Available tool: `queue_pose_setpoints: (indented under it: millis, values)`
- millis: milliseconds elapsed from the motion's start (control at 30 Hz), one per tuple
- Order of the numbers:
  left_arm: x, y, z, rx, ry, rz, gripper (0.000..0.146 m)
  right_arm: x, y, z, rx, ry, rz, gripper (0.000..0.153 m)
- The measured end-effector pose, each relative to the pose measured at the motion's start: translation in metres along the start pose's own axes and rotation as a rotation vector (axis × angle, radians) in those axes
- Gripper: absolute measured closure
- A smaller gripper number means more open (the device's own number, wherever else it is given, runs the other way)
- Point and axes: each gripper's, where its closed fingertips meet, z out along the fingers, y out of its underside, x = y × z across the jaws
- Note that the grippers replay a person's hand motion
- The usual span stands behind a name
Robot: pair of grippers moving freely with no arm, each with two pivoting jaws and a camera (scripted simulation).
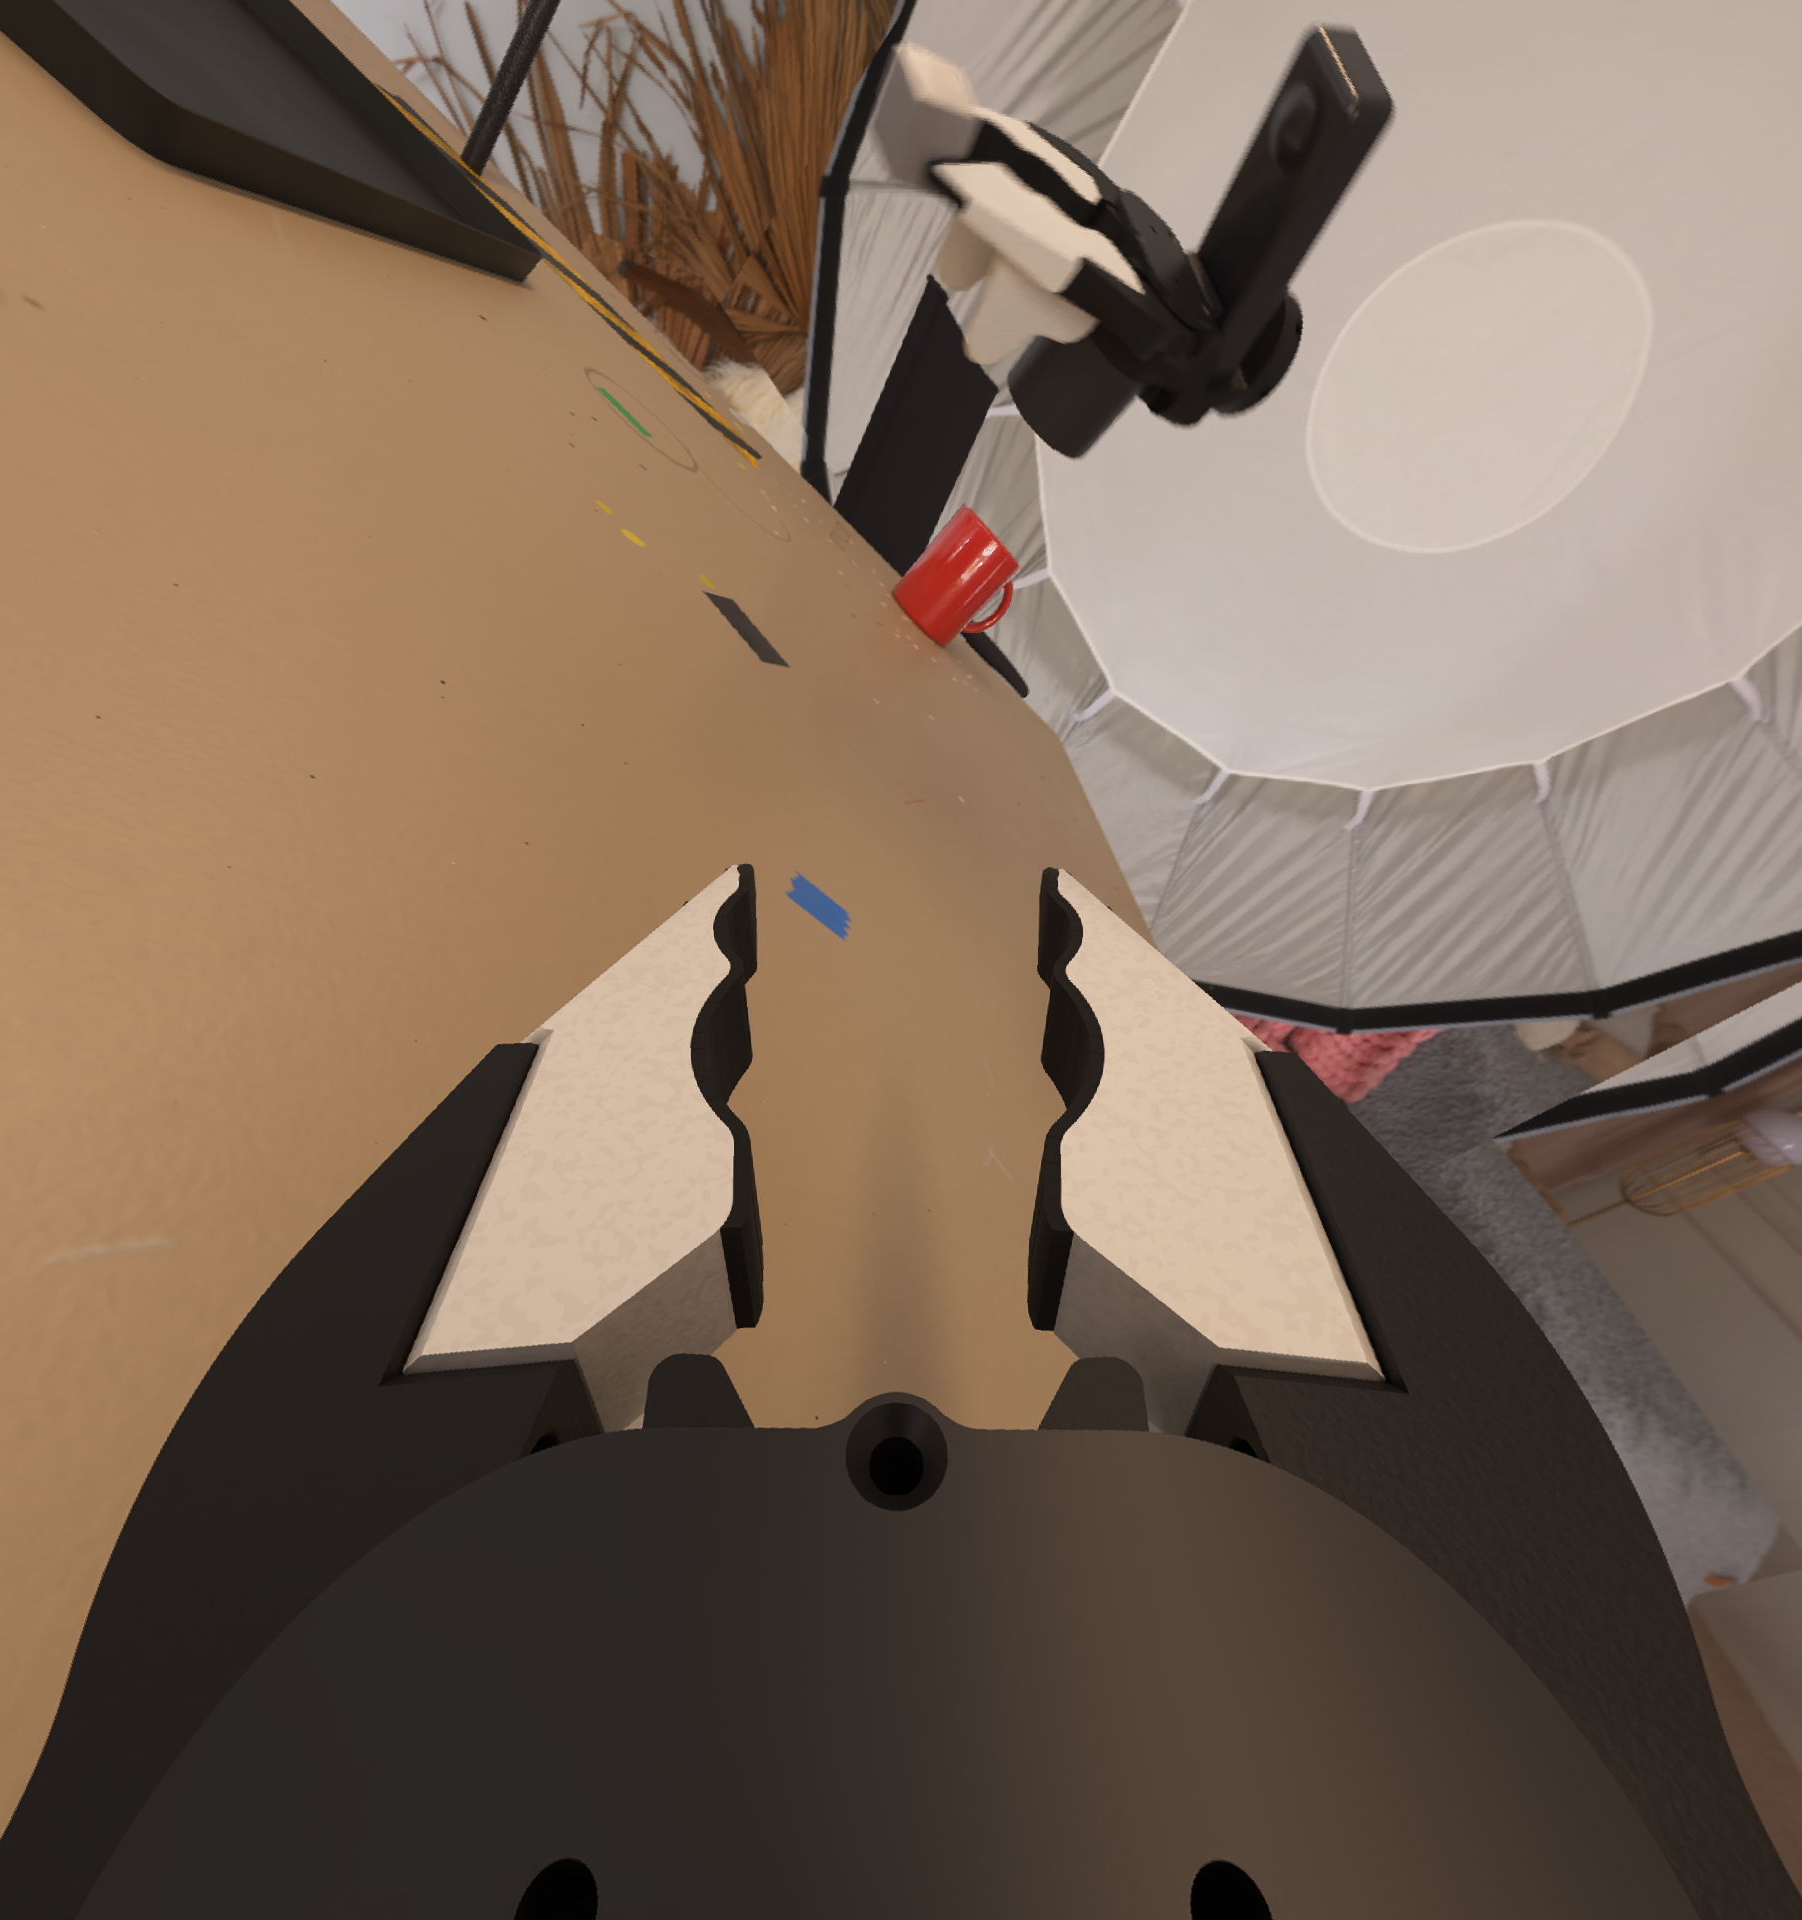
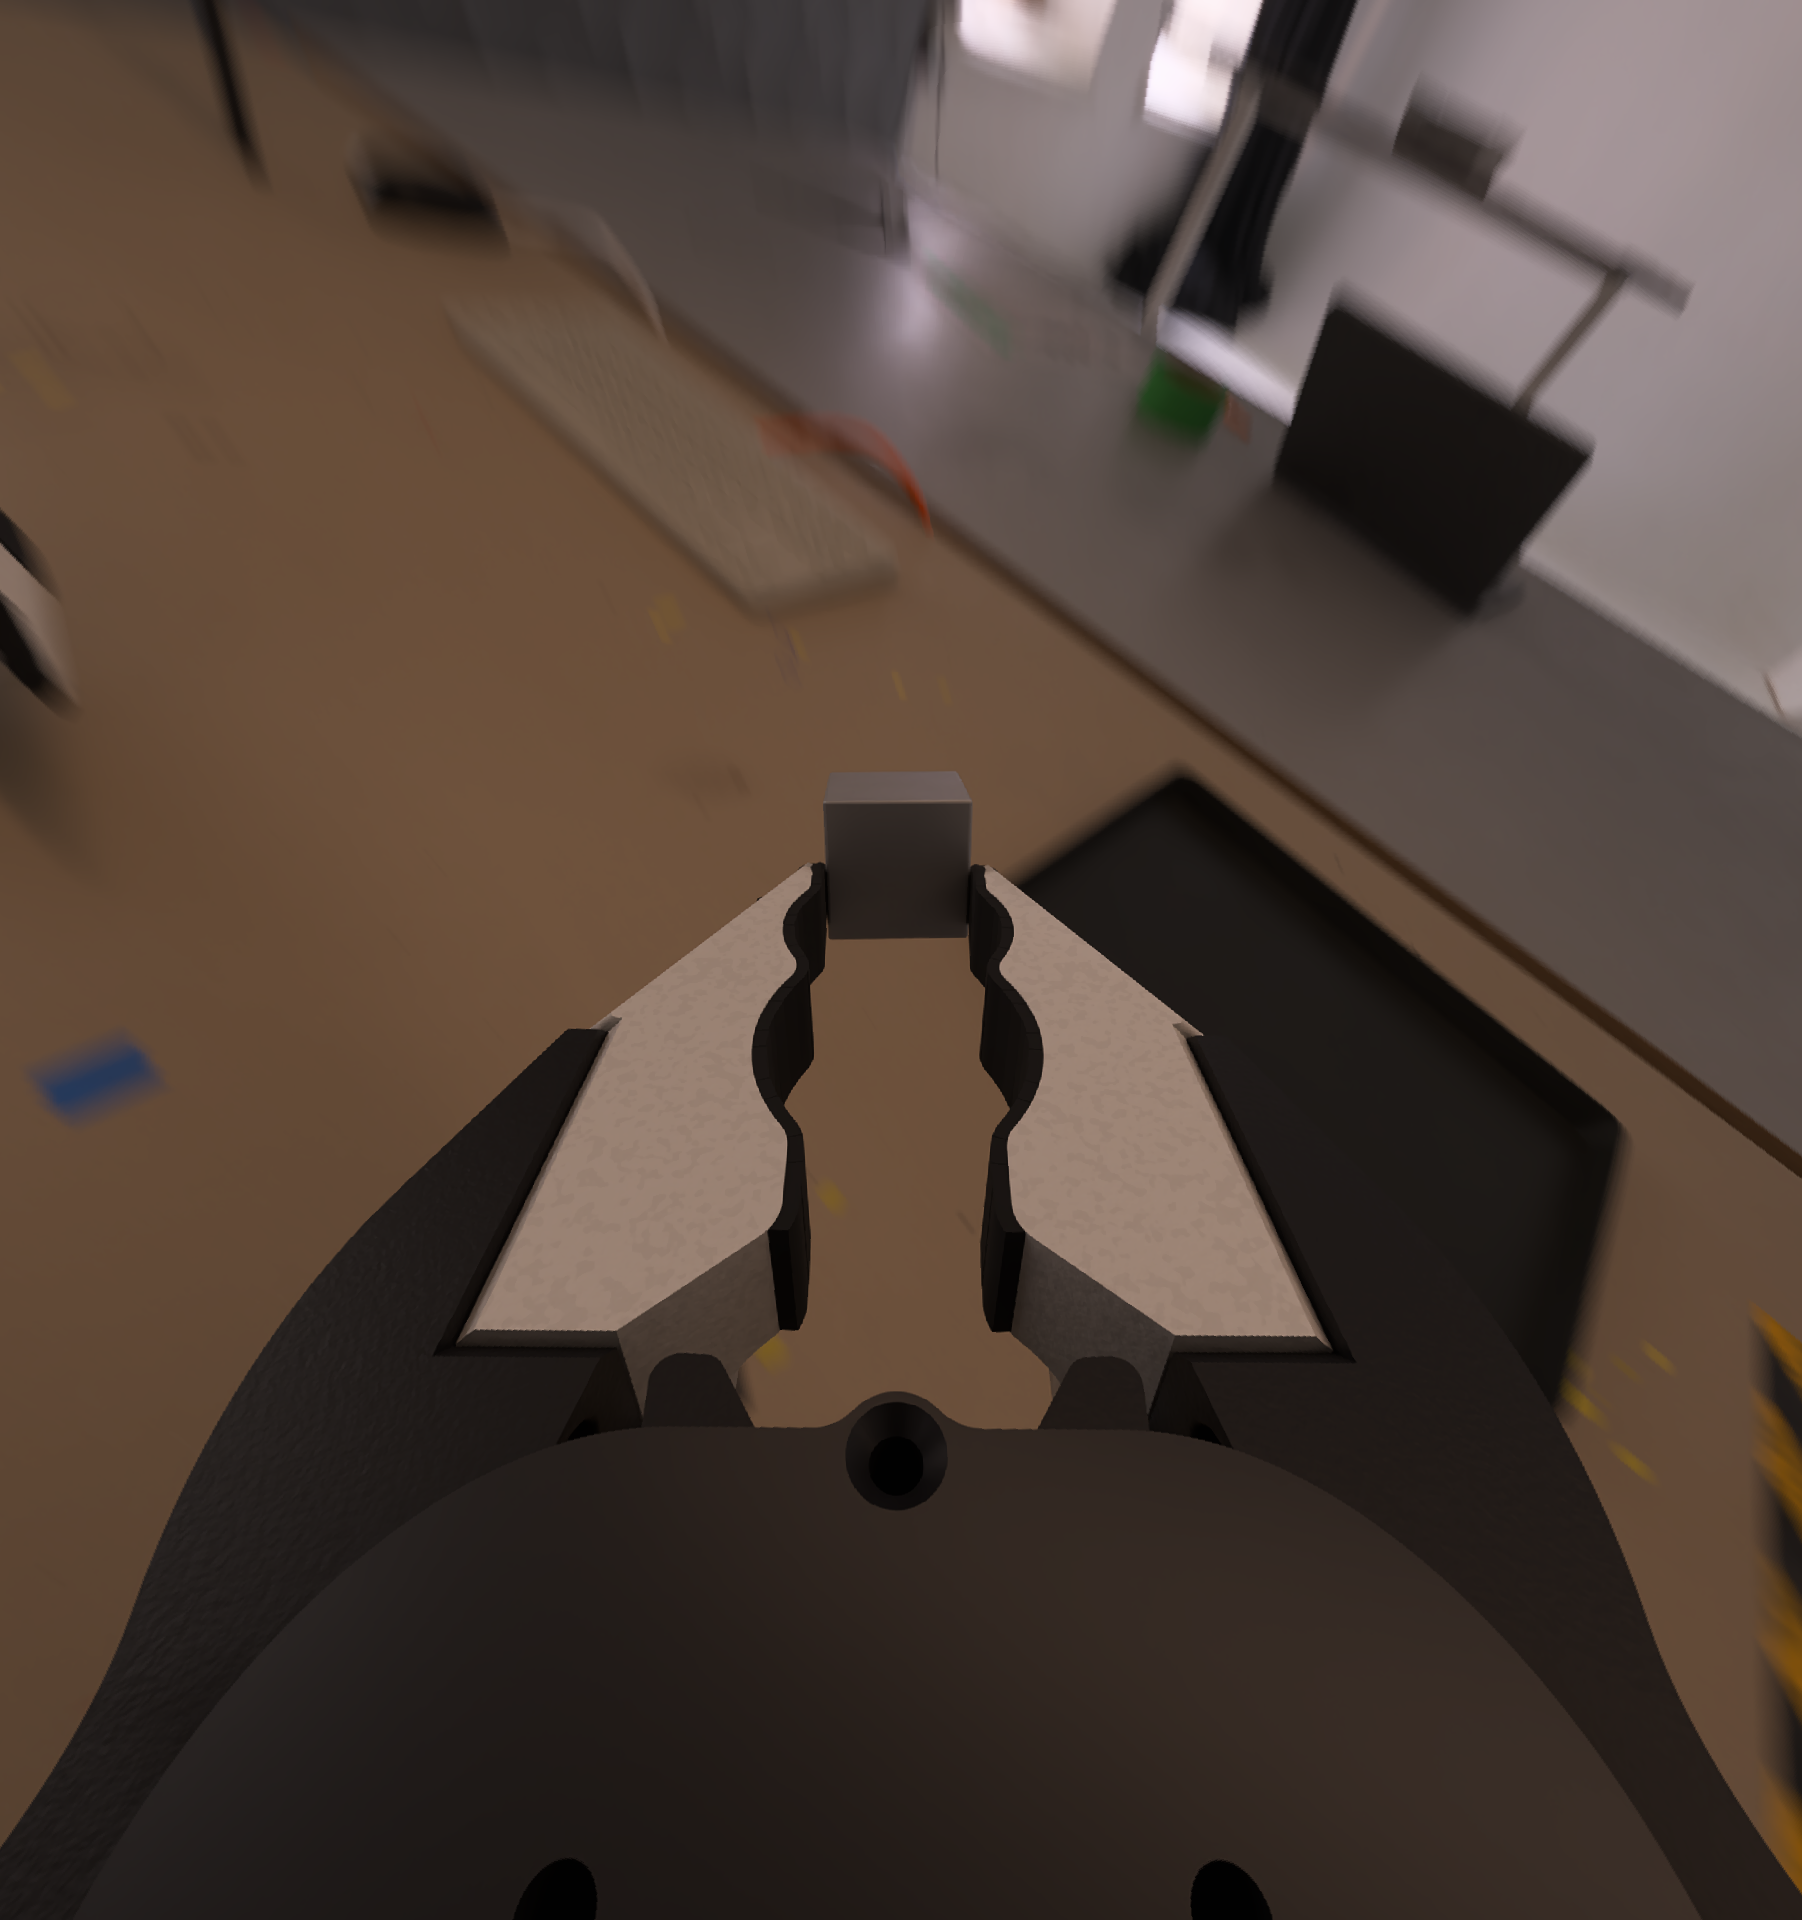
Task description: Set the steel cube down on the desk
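Note:
In the right wrist view my right gripper point(image 2: 897, 899) is shut on the grey steel cube point(image 2: 897, 852), pinched between the fingertips and held above the brown desk point(image 2: 409, 883). The surroundings in this view are blurred. In the left wrist view my left gripper point(image 1: 897, 894) is open and empty, low over the desk point(image 1: 305, 831), with a blue tape mark point(image 1: 820, 904) just ahead of its fingers. The right gripper point(image 1: 1073, 249) also shows there, up in the air beyond the desk edge; the cube cannot be made out in it from this side.
A black tray point(image 2: 1344, 1039) lies on the desk just right of the cube. A pale keyboard point(image 2: 668, 436) lies farther off. A red mug point(image 1: 954, 577) stands near the desk edge. A black flat object point(image 1: 253, 114) and yellow-black tape point(image 1: 606, 301) lie farther back.

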Motion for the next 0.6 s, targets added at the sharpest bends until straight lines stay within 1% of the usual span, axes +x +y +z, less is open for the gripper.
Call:
queue_pose_setpoints:
  millis: [67, 133, 233, 300, 367, 433, 500, 600]
  values:
    - [-0.001, 0.001, 0.003, -0.011, -0.020, 0.021, 0.091, 0.017, 0.038, 0.012, -0.194, -0.001, -0.087, 0.126]
    - [-0.002, 0.002, 0.007, -0.024, -0.042, 0.049, 0.091, 0.018, 0.070, 0.025, -0.343, -0.063, -0.186, 0.126]
    - [0.003, 0.003, 0.013, -0.029, -0.034, 0.032, 0.091, 0.009, 0.109, 0.040, -0.538, -0.204, -0.330, 0.126]
    - [0.005, 0.002, 0.017, -0.025, -0.011, 0.012, 0.090, 0.000, 0.129, 0.046, -0.652, -0.334, -0.370, 0.126]
    - [0.004, 0.003, 0.020, -0.022, -0.014, 0.012, 0.090, -0.006, 0.142, 0.050, -0.746, -0.436, -0.382, 0.126]
    - [0.001, 0.006, 0.023, -0.030, -0.027, 0.015, 0.091, -0.008, 0.151, 0.054, -0.802, -0.499, -0.408, 0.126]
    - [-0.003, 0.009, 0.025, -0.043, -0.036, 0.013, 0.091, -0.007, 0.158, 0.057, -0.852, -0.529, -0.437, 0.126]
    - [-0.006, 0.011, 0.027, -0.050, -0.039, 0.004, 0.091, -0.008, 0.164, 0.059, -0.891, -0.570, -0.436, 0.126]
